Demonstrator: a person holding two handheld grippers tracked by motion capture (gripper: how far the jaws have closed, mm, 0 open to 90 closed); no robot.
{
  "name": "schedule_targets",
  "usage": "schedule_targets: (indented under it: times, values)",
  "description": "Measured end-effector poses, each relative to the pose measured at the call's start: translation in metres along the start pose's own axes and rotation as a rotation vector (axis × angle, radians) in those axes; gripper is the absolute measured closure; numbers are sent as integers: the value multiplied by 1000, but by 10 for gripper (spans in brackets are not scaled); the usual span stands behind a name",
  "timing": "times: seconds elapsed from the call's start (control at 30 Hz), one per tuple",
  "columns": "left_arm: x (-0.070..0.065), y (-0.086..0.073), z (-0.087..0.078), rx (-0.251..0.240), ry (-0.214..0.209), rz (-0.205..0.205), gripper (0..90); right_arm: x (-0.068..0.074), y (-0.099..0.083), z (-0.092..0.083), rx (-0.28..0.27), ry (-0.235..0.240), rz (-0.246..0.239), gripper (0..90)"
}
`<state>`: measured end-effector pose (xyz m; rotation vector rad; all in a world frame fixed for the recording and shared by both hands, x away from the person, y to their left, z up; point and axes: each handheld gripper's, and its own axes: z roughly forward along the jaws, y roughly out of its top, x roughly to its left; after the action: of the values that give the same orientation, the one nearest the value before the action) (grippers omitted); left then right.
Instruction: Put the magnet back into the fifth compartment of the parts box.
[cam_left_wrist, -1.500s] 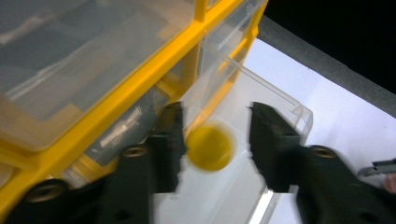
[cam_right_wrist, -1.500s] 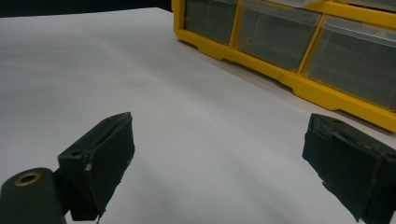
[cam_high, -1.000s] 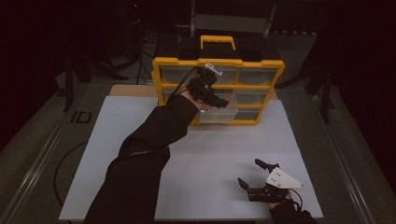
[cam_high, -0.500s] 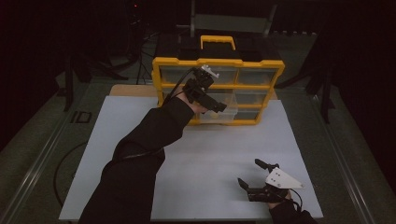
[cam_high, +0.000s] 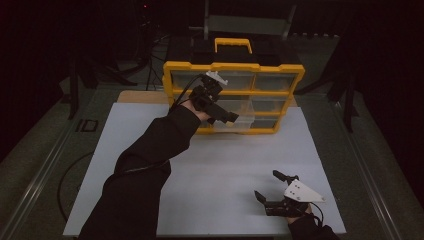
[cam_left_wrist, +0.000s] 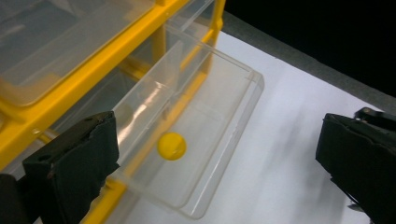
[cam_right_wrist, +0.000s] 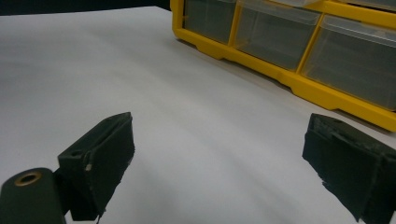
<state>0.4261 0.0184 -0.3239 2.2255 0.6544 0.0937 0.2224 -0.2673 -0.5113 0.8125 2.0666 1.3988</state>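
Left gripper (cam_left_wrist: 215, 154) jaws just spread wide over pulled-out clear drawer (cam_left_wrist: 205, 140), yellow ball (cam_left_wrist: 172, 146) inside

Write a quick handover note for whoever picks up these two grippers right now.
Left gripper: jaws have just been opening and stand wide, nothing between them, above the pulled-out clear drawer of the yellow organizer.
Right gripper: open, holds nothing, low over the white table near the front right.
Yellow ball: lies loose inside the drawer.
Done: drawer out, ball in it.
Left, probably: push the drawer shut.
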Motion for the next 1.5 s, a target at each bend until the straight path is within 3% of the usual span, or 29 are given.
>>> schedule_targets:
  times: [0.27, 0.8, 1.07, 1.5]
  values:
    - [2, -7, -9, -43, -5, 30, 2, 0, 0, 1, 0, 4, -2, 89]
    - [8, -22, -24, -73, 28, 39, 2, 0, 0, 0, 2, -1, -2, 89]
    - [8, -34, -29, -68, 46, 64, 2, 0, 0, 1, 1, -3, -6, 89]
    - [17, -52, -36, -88, 32, 36, 2, -1, 0, 0, 2, -4, -5, 89]
